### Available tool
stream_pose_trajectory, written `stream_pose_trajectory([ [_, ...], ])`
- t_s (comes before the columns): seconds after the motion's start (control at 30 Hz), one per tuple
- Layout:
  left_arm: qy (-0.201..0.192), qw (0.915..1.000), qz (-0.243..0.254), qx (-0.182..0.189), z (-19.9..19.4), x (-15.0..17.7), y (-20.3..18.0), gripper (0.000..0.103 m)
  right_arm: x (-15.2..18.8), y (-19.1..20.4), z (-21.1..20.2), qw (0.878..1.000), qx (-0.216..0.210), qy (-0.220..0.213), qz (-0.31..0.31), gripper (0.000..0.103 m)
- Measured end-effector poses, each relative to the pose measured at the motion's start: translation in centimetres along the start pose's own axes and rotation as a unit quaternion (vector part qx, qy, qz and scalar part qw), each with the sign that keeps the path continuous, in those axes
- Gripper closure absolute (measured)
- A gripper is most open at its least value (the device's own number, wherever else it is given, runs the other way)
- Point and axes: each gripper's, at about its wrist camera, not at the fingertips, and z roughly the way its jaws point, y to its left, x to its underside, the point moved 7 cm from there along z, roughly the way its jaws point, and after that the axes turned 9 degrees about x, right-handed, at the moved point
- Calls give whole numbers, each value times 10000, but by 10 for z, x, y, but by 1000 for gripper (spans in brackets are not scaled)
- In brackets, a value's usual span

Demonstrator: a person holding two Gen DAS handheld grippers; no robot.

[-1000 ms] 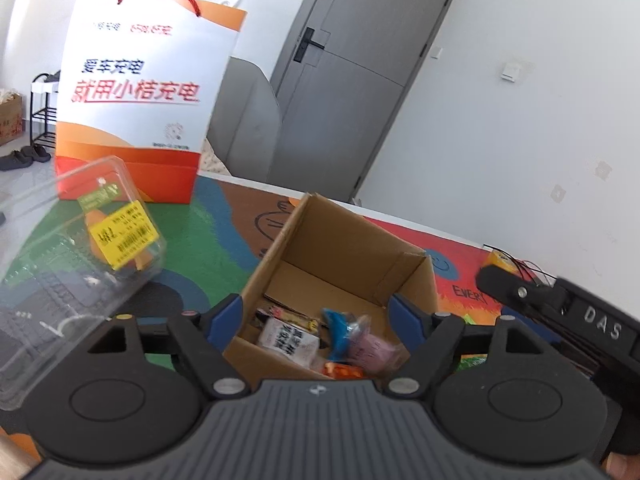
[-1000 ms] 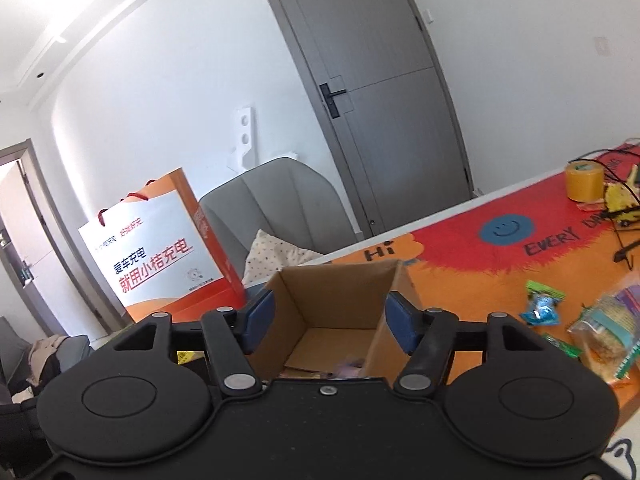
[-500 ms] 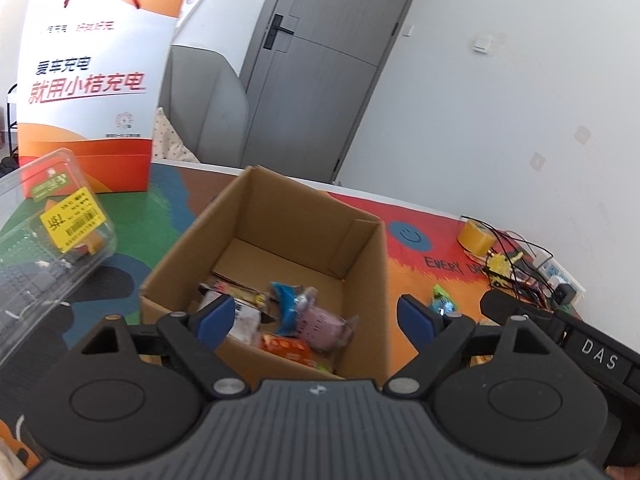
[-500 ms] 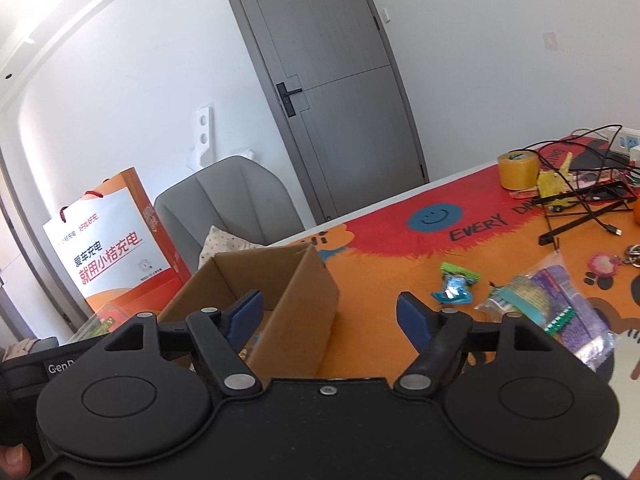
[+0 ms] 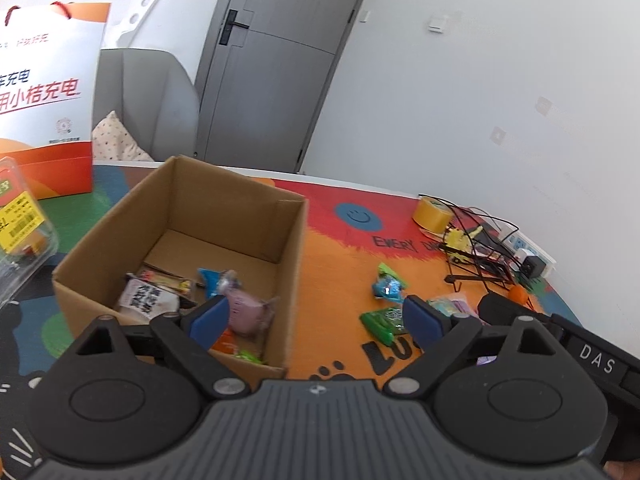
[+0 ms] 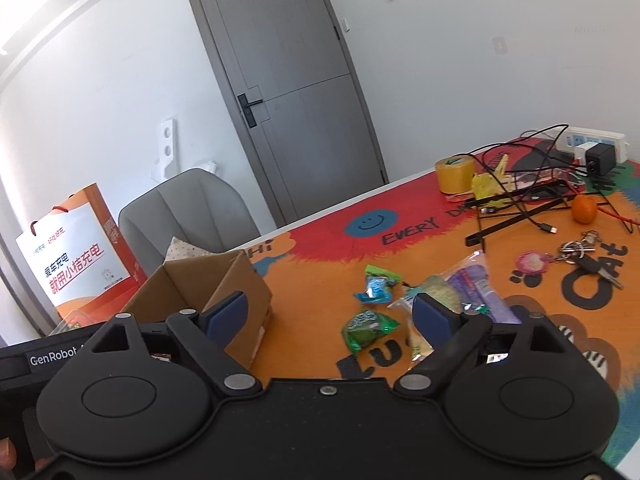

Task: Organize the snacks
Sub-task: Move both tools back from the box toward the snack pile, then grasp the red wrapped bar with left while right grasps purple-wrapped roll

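Both jaws opening, nothing btwn. Box (image 5: 180, 240) mid-left, part filled. Loose snacks (image 6: 370, 326) on table (image 6: 304, 292) right of box. Risk: crinkly wrappers slip; right gripper (image 6: 330, 316) snags cables (image 6: 520, 184) upper right; left gripper (image 5: 316, 318) bumps box wall.

Bright, even daylight is filling both views, with soft shadows only. Fisheye bending is curving the door (image 6: 288, 96) and walls beyond the fingers, and dark vignette corners are showing. Glare is washing out the ceiling (image 6: 48, 8) up left of the right fingers. The snack packets (image 5: 384, 286) between the left fingers are looking slightly soft and smeared.
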Motion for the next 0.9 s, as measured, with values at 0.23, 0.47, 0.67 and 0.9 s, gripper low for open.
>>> stream_pose_trajectory([
  [0.23, 55, 9998, 169, 73, 8, 4, -20, 7, -3, -26, -7, 9998, 153, -73, 129, 4],
  [0.47, 194, 9990, 291, 290, 18, 12, -39, 8, -3, -53, -7, 9991, 285, -81, 300, 2],
  [0.67, 323, 9982, 347, 365, 31, 21, -50, 8, 0, -76, -4, 9980, 437, -30, 454, 2],
  [0.9, 566, 9966, 408, 434, 51, 35, -62, 8, 7, -97, 0, 9969, 574, 66, 543, 2],
])
